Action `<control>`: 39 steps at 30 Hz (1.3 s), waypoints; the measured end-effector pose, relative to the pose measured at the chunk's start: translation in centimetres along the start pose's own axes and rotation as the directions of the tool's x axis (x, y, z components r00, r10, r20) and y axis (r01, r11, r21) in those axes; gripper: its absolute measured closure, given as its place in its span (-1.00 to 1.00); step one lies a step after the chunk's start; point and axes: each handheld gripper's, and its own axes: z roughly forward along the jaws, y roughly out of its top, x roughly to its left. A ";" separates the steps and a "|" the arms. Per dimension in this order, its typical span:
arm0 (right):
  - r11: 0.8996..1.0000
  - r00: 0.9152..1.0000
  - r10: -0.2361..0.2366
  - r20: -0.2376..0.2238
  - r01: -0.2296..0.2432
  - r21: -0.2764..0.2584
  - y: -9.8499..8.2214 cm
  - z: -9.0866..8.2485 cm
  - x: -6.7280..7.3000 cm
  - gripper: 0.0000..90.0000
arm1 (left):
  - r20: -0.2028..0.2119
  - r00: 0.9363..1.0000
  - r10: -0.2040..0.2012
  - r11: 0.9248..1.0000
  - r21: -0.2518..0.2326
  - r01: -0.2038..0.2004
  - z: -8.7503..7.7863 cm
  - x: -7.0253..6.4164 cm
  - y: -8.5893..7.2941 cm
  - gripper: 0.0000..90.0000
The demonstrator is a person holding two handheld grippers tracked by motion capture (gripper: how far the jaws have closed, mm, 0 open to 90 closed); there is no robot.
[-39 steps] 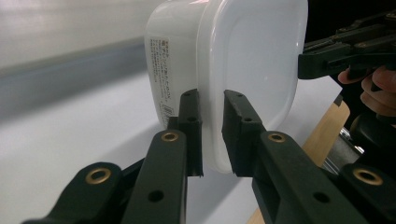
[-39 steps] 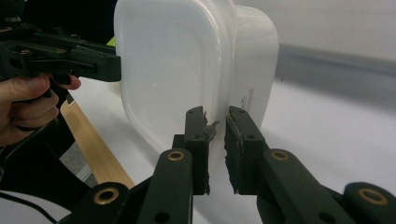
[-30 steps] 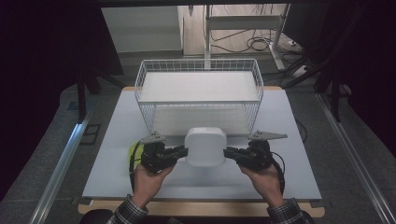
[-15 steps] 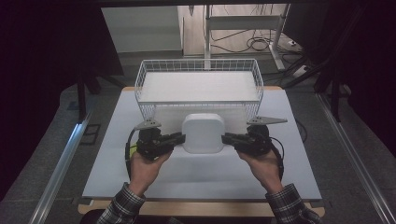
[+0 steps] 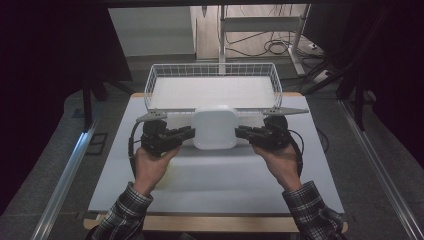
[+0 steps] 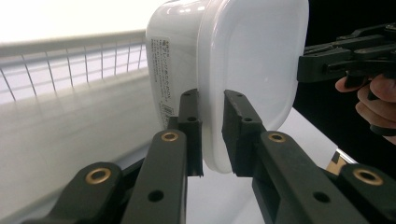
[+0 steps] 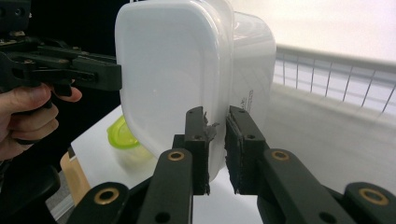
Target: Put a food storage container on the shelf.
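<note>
Container: a white lidded plastic box (image 5: 215,128) is held in the air just before the wire basket (image 5: 212,85), above the white table (image 5: 210,175).
Handling: judged light, stiff and smooth, probably empty; the protruding lid rim is the grip point.
Left gripper (image 6: 212,135): clamped on the rim's left edge.
Right gripper (image 7: 215,149): clamped on the opposite edge.
Hands: level, jaws pointed inward.

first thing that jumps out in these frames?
A white lidded container held up over the table's middle, the left gripper and right gripper each pinching its rim from one side. Right behind it stands a white wire basket, at the table's far edge.
</note>
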 end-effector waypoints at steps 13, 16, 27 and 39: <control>0.999 1.000 -0.012 0.012 0.013 -0.041 3.5 0.3 -0.3 0.77 | -0.008 1.000 0.024 1.000 -0.017 -0.024 -0.3 0.9 3.7 0.75; 0.999 1.000 -0.010 0.018 0.010 -0.049 4.1 0.5 -0.4 0.77 | -0.005 1.000 0.030 0.999 -0.019 -0.030 -0.1 1.3 4.5 0.75; 0.998 0.999 -0.001 0.036 0.003 -0.065 6.8 0.9 -1.3 0.77 | 0.014 1.000 0.019 0.999 -0.035 -0.019 0.7 2.6 7.0 0.75; 0.998 0.998 0.020 0.064 -0.016 -0.058 8.0 1.8 -2.6 0.75 | 0.004 1.000 -0.002 1.000 -0.020 0.002 2.1 3.5 8.2 0.74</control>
